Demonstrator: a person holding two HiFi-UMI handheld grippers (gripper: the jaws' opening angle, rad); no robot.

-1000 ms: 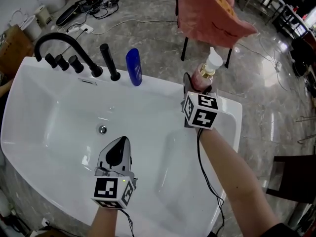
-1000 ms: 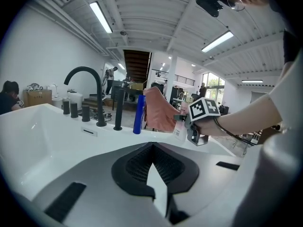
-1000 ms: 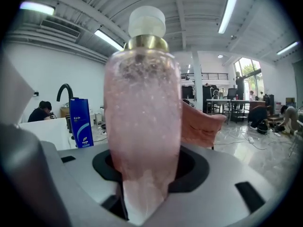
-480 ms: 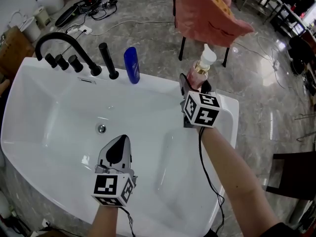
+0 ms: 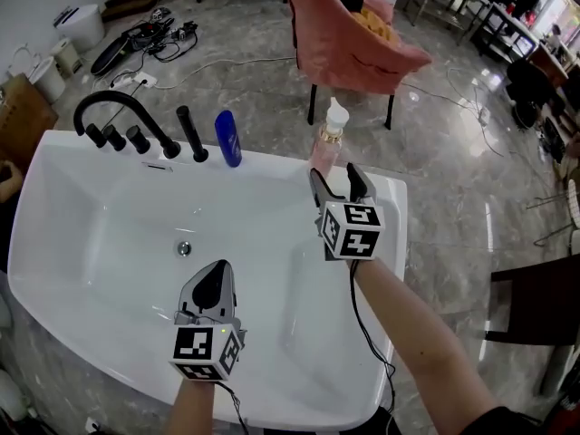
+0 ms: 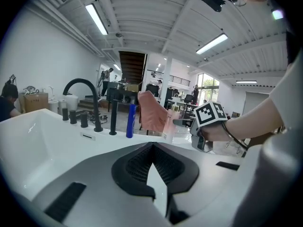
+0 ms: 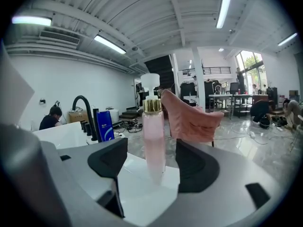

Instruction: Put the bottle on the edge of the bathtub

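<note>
A pink pump bottle (image 5: 326, 148) (image 7: 154, 136) stands upright on the far rim of the white bathtub (image 5: 272, 166). My right gripper (image 5: 335, 184) (image 7: 151, 164) sits just behind it. Its jaws are opening, and the bottle stands between them with a gap on each side, so neither pad touches it. Over the tub's basin my left gripper (image 5: 216, 275) (image 6: 151, 148) hovers shut and empty. In the left gripper view the bottle (image 6: 169, 126) shows ahead, beside the right hand.
A blue bottle (image 5: 227, 139) (image 7: 104, 126) stands on the same rim to the left, next to a black faucet (image 5: 122, 111) and its black handles. A chair draped in pink cloth (image 5: 349, 39) stands behind the tub. Cables (image 5: 154, 25) lie on the floor.
The right gripper's jaws have spread and drawn back a little from the pink bottle, which now stands free on the rim. The left gripper has stayed put.
</note>
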